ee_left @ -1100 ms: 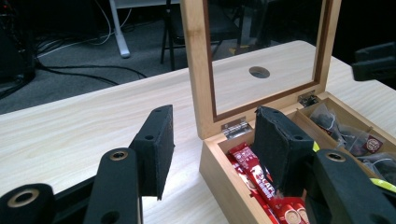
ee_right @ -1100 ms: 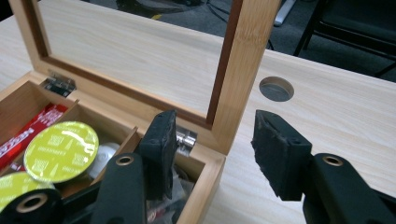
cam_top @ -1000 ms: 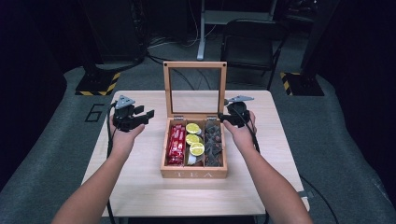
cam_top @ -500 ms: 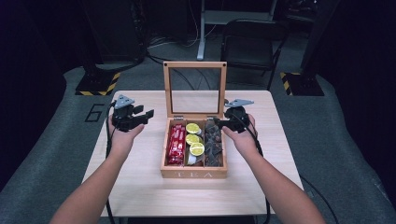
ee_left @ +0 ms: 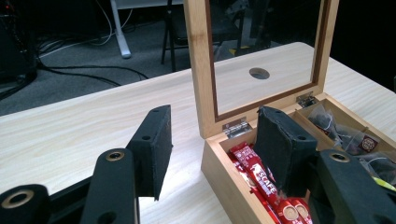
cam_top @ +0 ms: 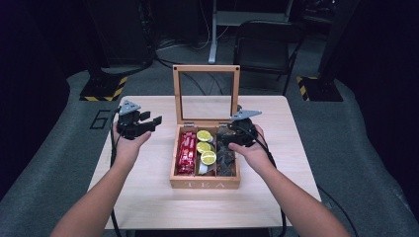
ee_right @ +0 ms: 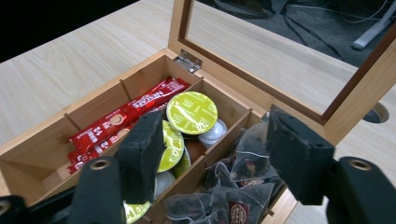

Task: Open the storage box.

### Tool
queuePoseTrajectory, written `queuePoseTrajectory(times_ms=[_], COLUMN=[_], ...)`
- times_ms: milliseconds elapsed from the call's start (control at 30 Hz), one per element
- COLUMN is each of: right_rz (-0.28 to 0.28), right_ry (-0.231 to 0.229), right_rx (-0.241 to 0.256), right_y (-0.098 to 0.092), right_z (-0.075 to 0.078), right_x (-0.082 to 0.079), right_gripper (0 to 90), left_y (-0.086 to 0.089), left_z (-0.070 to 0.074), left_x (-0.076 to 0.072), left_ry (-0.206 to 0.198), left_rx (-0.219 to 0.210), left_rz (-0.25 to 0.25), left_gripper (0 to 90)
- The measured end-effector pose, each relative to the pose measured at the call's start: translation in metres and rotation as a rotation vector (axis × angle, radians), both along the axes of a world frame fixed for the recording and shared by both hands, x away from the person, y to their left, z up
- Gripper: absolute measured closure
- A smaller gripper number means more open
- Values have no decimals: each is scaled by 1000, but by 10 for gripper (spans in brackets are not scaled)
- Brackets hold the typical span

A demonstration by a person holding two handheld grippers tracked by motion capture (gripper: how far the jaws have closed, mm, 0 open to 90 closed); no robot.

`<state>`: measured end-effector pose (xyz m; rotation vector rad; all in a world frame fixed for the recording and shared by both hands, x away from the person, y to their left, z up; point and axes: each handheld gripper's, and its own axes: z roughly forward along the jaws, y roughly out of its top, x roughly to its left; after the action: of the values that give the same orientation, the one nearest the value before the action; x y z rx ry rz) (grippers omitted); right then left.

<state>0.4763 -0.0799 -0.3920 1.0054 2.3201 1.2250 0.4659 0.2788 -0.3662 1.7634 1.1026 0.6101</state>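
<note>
Right gripper (ee_right: 210,154), jaws wide and empty, hangs directly above the tea bags (ee_right: 233,186) in the box's (cam_top: 205,183) right-hand compartment; left gripper (cam_top: 143,124), also wide, stands well apart.

Wooden tea box (cam_top: 204,184) at table (cam_top: 148,197) centre, glass lid (cam_top: 206,94) upright at 12 o'clock. Left gripper (cam_top: 141,124) at 9 o'clock, clear of box. Right gripper (cam_top: 231,137) above the 3 o'clock compartment.

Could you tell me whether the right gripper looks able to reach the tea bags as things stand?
Probably yes: the right gripper hovers open above the tea bags, and the box's lid stands upright, leaving that compartment uncovered.
</note>
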Motion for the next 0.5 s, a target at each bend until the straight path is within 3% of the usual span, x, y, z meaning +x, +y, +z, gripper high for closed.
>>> queuePoseTrajectory(times_ms=[333, 500], right_rz=[42, 54], right_ry=[13, 23], right_rx=[-24, -12], right_y=[0, 1], right_z=[-4, -6], right_x=[-3, -5], right_gripper=[283, 275], left_y=[-1, -1], left_z=[-5, -8], left_x=[-2, -4], left_ry=[26, 31], left_rx=[-20, -17], left_rz=[-20, -28], left_gripper=[413, 407])
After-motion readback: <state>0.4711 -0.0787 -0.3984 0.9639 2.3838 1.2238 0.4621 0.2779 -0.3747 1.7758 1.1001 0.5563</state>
